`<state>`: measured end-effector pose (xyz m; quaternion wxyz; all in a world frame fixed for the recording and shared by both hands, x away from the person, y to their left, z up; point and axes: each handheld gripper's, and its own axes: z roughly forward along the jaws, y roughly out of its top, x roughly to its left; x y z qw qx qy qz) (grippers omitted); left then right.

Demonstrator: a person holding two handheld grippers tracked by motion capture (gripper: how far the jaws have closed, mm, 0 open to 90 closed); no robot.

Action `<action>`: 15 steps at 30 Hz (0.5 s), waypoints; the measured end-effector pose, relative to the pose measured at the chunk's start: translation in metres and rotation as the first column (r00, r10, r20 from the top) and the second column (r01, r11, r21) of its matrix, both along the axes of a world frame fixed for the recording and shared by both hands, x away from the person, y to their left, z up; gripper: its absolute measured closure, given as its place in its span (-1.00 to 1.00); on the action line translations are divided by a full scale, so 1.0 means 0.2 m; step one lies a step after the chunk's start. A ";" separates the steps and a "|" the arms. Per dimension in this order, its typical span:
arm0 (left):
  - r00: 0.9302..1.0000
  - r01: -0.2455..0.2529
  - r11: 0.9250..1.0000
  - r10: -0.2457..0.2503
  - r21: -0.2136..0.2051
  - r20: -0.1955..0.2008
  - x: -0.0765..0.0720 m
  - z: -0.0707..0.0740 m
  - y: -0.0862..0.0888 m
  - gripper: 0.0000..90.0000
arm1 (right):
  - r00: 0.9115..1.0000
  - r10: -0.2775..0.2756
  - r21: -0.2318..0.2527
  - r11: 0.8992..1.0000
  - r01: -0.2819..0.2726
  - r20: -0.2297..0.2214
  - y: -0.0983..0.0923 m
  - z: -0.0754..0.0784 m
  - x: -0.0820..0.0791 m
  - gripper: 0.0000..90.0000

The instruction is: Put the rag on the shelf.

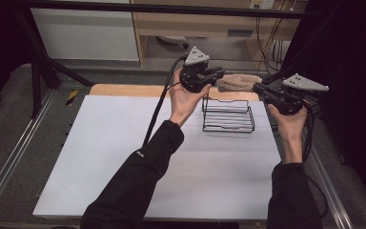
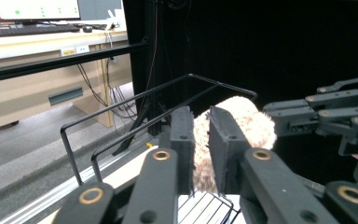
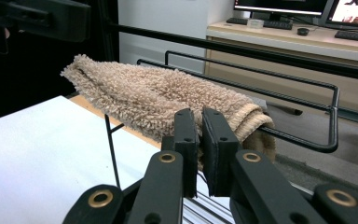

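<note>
A beige fluffy towel (image 1: pixel 238 82) hangs stretched level between my two grippers, over the far side of a black wire rack (image 1: pixel 228 114). My left gripper (image 1: pixel 217 75) is shut on the towel's left end; in the left gripper view its jaws (image 2: pixel 200 144) pinch the towel (image 2: pixel 244 121). My right gripper (image 1: pixel 259 88) is shut on the other end; in the right gripper view its jaws (image 3: pixel 200 135) clamp the hem of the towel (image 3: pixel 154 95). The rack's top rail (image 3: pixel 303 142) runs just under the towel; I cannot tell whether they touch.
The rack stands at the far right of a white table top (image 1: pixel 124 152). A black frame bar (image 1: pixel 171 8) crosses beyond the table, with a wooden desk (image 1: pixel 200 24) behind it. Cables trail from both grippers.
</note>
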<state>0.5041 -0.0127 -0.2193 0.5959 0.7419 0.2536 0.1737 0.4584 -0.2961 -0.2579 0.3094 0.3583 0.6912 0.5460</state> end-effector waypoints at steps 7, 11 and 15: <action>0.998 0.041 0.993 -0.034 0.111 -0.062 0.00 -0.08 -0.05 0.99 | 1.000 0.004 -0.002 1.000 -0.004 -0.004 0.00 -0.02 0.00 0.88; 0.997 0.046 0.989 -0.037 0.139 -0.061 -0.01 -0.12 -0.06 1.00 | 1.000 0.006 -0.008 1.000 -0.006 -0.012 0.00 -0.03 0.00 0.87; 0.998 0.044 0.989 -0.038 0.144 -0.048 -0.01 -0.12 -0.07 1.00 | 1.000 0.006 -0.010 1.000 -0.006 -0.014 0.00 -0.03 0.00 0.84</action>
